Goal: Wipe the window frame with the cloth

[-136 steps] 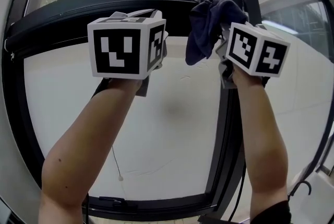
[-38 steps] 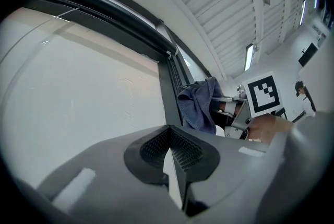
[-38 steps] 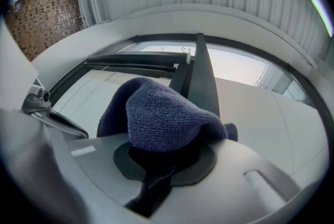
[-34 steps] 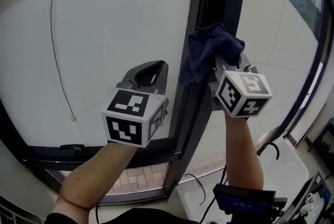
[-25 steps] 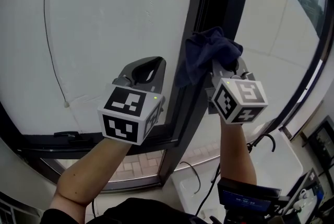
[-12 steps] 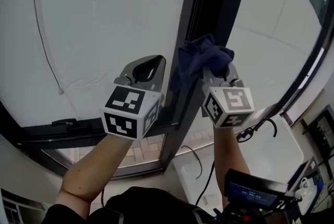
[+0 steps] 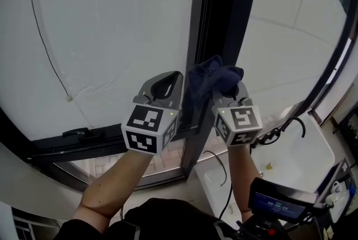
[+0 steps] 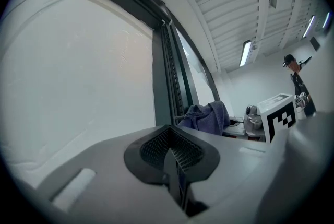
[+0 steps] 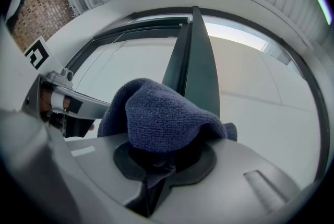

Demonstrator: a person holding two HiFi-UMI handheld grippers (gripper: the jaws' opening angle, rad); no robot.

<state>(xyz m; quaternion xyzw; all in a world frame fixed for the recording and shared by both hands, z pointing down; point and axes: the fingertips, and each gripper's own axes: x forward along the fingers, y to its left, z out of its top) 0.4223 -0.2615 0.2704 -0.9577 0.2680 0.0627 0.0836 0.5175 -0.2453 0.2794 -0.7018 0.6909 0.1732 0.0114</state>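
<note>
- Since a moment ago, the right gripper (image 7: 228,92) and its cloth (image 7: 210,78) have slid lower down the upright bar of the window frame (image 7: 224,9), nearer the bottom rail.
- The right gripper's jaws are clamped on a fold of the dark blue cloth. The rest bunches over the jaw tips and rests against the black bar.
- The left gripper (image 7: 165,83) is just beside the right one, at its 9 o'clock. Its jaws are closed together with nothing between them, and their tips are near the glass left of the bar.
- A thin cord (image 7: 47,60) hangs down the left pane, at 10 o'clock from the left gripper.
- A white tub (image 7: 296,160) sits lower down, at 4 o'clock from the right gripper.
</note>
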